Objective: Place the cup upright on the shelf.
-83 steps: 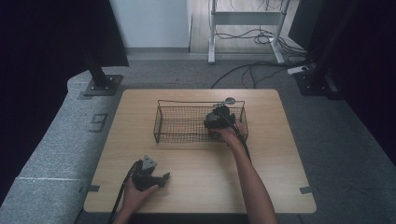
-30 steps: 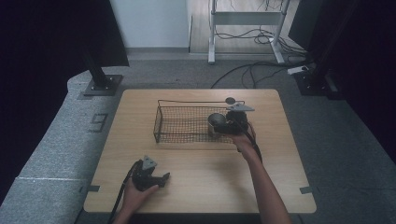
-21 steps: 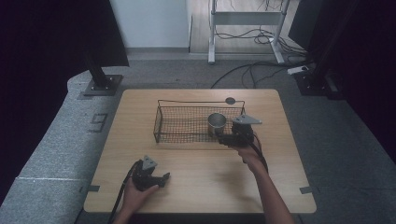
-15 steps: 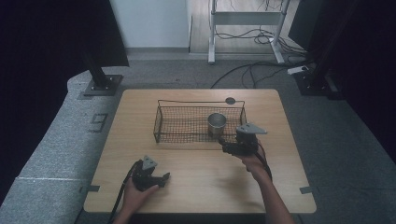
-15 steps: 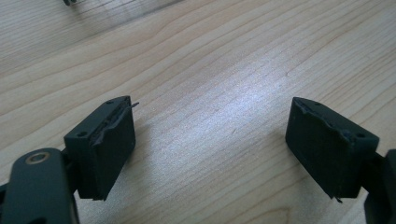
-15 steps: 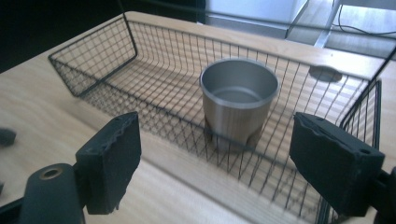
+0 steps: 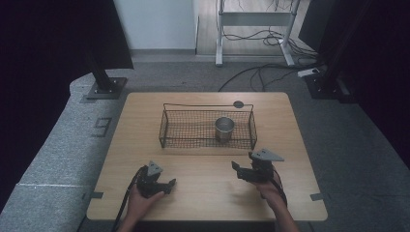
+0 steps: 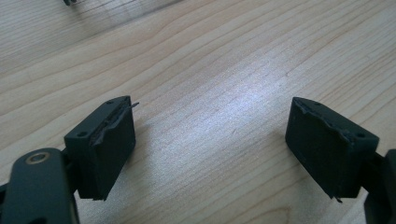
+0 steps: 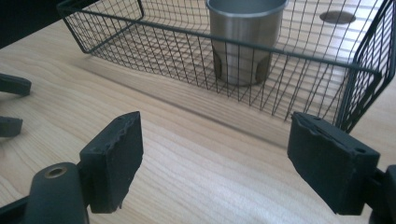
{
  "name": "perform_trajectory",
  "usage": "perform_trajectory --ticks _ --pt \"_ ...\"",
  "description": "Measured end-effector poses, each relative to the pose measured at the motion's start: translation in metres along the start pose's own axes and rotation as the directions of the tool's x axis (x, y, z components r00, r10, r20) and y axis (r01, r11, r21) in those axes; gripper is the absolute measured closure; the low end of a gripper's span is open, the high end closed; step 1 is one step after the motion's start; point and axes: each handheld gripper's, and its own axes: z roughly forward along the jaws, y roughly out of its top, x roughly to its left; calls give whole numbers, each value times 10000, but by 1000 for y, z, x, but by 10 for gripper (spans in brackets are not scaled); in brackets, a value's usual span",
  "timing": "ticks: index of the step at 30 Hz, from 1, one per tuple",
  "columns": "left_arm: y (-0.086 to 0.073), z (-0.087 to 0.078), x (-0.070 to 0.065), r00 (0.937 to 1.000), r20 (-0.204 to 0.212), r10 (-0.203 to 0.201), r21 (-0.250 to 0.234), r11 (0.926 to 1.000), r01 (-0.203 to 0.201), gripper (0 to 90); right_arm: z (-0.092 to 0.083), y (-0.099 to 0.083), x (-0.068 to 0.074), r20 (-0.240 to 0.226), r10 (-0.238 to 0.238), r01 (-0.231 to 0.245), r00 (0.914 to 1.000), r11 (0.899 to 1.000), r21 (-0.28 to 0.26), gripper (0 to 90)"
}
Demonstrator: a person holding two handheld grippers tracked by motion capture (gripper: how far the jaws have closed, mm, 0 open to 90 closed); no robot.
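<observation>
nearest the person's edge of the table, well short of the wire basket, the left gripper sits low over the wood in the person's left hand. in the left gripper view the left gripper has its two black jaws standing wide apart, with bare wood grain between them and nothing held.

a little closer to the basket, and off toward its right end, the right gripper is held in the person's right hand, the grey three-cornered plate on top of it. in the right gripper view the right gripper looks toward the basket's near wall; its jaws have just been closing but are plainly apart, with table showing between them and nothing in their hold.

inside the basket, toward its right half, a steel cup stands upright with its mouth up; the right gripper view shows the cup behind the mesh, plain brushed metal with no lettering to be read on the side it shows.

just past the basket's far rim, a small dark round disc lies on the table; it is also seen through the wire.

left of the basket, off the table on the grey floor, a pale mark shaped like a 9 can be made out.
</observation>
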Motion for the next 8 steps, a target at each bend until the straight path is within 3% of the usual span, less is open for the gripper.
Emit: perform_trajectory --ticks 8 --pt "0 0 0 10000 -2 0 0 10000 0 161 -2 -1 -2 37 45 -44 10000 9999 -152 185"
